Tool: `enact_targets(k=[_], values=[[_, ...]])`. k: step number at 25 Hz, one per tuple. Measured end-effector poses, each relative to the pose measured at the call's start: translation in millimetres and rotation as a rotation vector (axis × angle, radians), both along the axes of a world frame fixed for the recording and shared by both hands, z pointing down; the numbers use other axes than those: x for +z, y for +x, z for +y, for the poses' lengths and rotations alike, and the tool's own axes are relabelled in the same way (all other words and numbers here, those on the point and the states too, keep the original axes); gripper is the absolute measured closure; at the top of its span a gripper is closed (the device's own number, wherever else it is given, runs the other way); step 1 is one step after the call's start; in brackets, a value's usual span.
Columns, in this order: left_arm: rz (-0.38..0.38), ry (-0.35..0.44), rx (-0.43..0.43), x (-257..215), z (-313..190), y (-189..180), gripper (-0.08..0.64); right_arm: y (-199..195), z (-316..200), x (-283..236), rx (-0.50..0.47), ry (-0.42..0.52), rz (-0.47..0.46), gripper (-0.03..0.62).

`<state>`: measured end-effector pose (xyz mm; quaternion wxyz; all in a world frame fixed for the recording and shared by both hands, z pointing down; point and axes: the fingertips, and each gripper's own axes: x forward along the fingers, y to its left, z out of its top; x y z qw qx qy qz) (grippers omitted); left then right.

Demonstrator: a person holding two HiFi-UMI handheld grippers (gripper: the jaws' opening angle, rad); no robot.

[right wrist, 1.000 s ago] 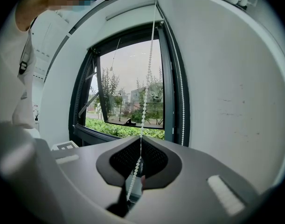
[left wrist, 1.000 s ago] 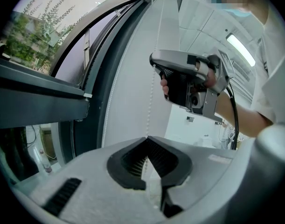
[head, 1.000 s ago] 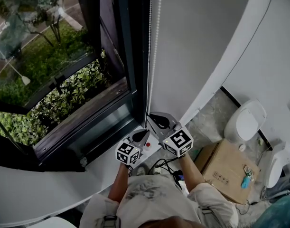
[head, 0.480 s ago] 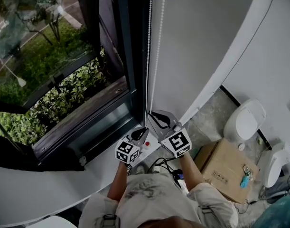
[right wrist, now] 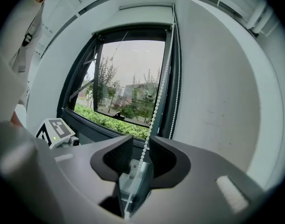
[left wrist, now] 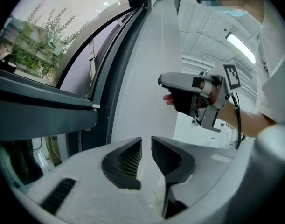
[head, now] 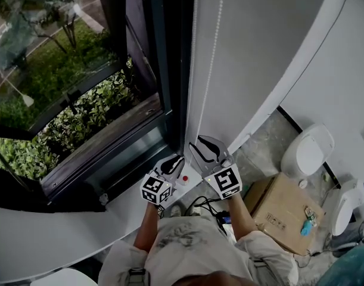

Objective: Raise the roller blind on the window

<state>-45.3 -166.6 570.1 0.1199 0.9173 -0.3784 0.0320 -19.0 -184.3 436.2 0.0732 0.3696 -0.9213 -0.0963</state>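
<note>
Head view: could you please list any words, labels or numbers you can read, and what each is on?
None can be read.
Box: dark print on its top, too small to read.
Left cube and right cube: square markers only, no letters.

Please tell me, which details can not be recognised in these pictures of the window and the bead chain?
- Head view: the top of the bead chain and the blind's roller are cut off by the upper edge.
- Left gripper view: whether the left gripper pinches the chain; the beads are too pale and thin against the white wall.
- Head view: the label print on the cardboard box is too small.
</note>
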Motion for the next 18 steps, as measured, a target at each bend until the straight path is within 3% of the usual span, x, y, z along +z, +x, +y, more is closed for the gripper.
enact_targets(k=[8,14,18], values=[[0.056,0.081,-0.014,-46,7,-9,0.502,20,11,18,0.056,-0.06,-0.047,0.46],[0.074,0.152,-0.024,-88,17,-14,0.554,27,26,9,0.064,-0.029,-0.081,0.574],[0.082,0.199,-0.014,-116,27,-17,0.554,23,40,0,0.021,-0.046,-0.102,0.583]])
